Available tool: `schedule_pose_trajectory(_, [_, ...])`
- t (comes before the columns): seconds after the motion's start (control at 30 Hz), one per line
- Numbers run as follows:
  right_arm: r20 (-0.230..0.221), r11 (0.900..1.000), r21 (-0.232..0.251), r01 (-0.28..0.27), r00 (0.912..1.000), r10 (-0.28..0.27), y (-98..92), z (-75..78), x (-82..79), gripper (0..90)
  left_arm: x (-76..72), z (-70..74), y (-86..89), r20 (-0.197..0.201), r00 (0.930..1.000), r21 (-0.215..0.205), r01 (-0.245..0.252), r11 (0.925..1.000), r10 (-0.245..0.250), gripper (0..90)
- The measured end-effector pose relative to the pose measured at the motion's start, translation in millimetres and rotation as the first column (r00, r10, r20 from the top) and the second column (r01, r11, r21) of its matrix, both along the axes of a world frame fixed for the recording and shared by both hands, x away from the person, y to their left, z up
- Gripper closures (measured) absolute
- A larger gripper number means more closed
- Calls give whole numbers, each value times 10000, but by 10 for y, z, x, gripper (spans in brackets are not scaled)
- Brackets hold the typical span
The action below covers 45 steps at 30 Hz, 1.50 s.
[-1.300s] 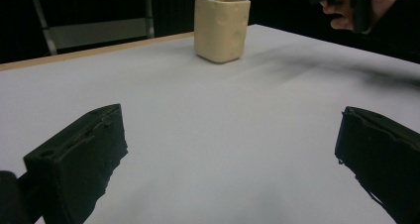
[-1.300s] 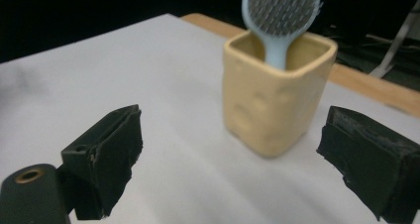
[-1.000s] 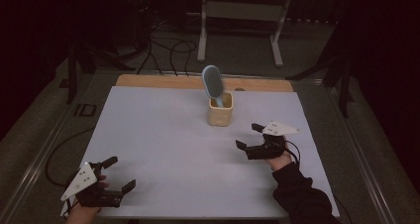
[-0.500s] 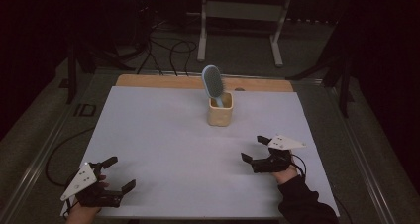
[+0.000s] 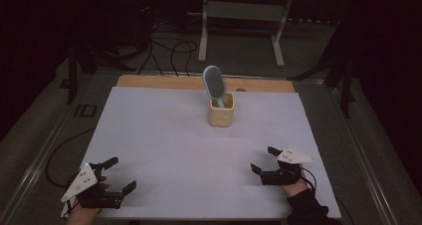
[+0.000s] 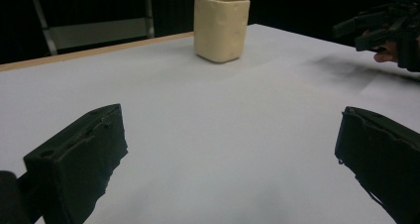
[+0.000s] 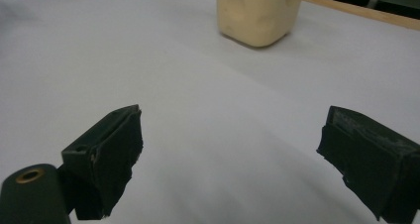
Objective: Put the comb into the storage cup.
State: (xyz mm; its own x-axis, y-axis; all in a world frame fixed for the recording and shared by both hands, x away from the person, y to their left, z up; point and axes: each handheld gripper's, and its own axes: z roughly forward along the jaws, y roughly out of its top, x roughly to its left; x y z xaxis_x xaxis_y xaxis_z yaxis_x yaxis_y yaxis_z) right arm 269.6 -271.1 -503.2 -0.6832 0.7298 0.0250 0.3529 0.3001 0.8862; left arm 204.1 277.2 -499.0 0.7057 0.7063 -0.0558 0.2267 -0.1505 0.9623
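While both grippers rest spread and empty near the table's front edge, the brush [image 5: 213,81] stands upright in the cup [image 5: 221,116], nearer the right gripper [image 5: 263,161] than the left gripper [image 5: 121,175].

i found no text, label, brand, number or sign that could be read anywhere: none on my cream cup [image 5: 221,116], none on the brush [image 5: 213,81], none on the white table cover [image 5: 164,135].
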Motion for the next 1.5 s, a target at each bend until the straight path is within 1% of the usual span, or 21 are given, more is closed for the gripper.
schedule_pose_trajectory(0.03, [-46,10000,12,74,10000,-74,-10,0,-24,90,0,0,0,3,10000,-5,-2,10000,2,0])
schedule_pose_trajectory(0.13, [18,9998,-73,172,9999,-172,-66,-4,-85,90,-1,-1,1,-7,10000,-14,-1,10000,1,0])
schedule_pose_trajectory(0.27, [-169,9992,42,393,9991,-392,-137,-38,-167,90,-1,0,-2,3,10000,30,12,10000,-12,0])
schedule_pose_trajectory(0.3, [-158,9991,-5,417,9990,-417,-153,-46,-186,90,-1,0,-3,4,10000,25,10,10000,-10,0])
schedule_pose_trajectory(0.37, [-185,9983,-125,562,9982,-564,-164,-51,-219,90,-2,1,-5,1,10000,33,3,10000,-3,0])
schedule_pose_trajectory(0.43, [-207,9984,-121,550,9983,-553,-183,-53,-237,90,-4,2,-6,5,10000,40,2,10000,-2,0])
schedule_pose_trajectory(0.47, [-269,9978,-106,649,9975,-652,-183,-54,-253,90,-6,3,-8,14,10000,29,2,10000,-2,0])
schedule_pose_trajectory(0.5, [-231,9980,-99,632,9977,-634,-190,-55,-267,90,-8,4,-7,22,10000,37,2,10000,-2,0])
schedule_pose_trajectory(0.53, [-290,9976,-85,681,9972,-683,-191,-54,-283,90,-8,4,-6,19,10000,32,0,10000,0,0])
schedule_pose_trajectory(0.63, [-237,9969,-187,767,9967,-771,-195,-56,-310,90,-5,2,-3,17,10000,9,12,10000,-12,0])
schedule_pose_trajectory(0.67, [-238,9968,-296,744,9969,-751,-192,-71,-315,90,-4,1,-4,16,10000,25,16,10000,-16,0])
schedule_pose_trajectory(0.73, [-238,9965,-370,751,9968,-760,-179,-88,-302,90,-4,1,-7,11,10000,38,27,10000,-27,0])
schedule_pose_trajectory(0.9, [-328,9975,-384,585,9977,-598,-145,-124,-266,90,0,-2,-2,7,10000,32,13,10000,-13,0])
schedule_pose_trajectory(0.93, [-348,9979,-329,559,9978,-570,-143,-124,-264,90,0,-3,-4,5,10000,34,6,10000,-6,0])
schedule_pose_trajectory(1.0, [-243,9978,-318,574,9980,-582,-142,-117,-262,90,-3,-3,-11,7,10000,62,13,10000,-13,0])
schedule_pose_trajectory(1.1, [-217,9974,-192,689,9974,-693,-144,-104,-262,90,-5,-3,-15,6,10000,67,26,10000,-26,0])
schedule_pose_trajectory(1.27, [-173,9972,-267,699,9974,-703,-137,-106,-247,90,-4,-4,-12,7,10000,83,23,10000,-23,0])
schedule_pose_trajectory(1.43, [-124,9974,-222,684,9976,-687,-140,-100,-248,90,-6,-2,-14,15,10000,97,15,10000,-15,0])
schedule_pose_trajectory(1.47, [-94,9971,-275,713,9974,-715,-141,-97,-250,90,-6,-3,-14,12,10000,107,18,9999,-18,0])
schedule_pose_trajectory(1.5, [-113,9971,-215,727,9973,-730,-144,-95,-251,90,-7,-3,-13,2,10000,110,19,9999,-19,0])
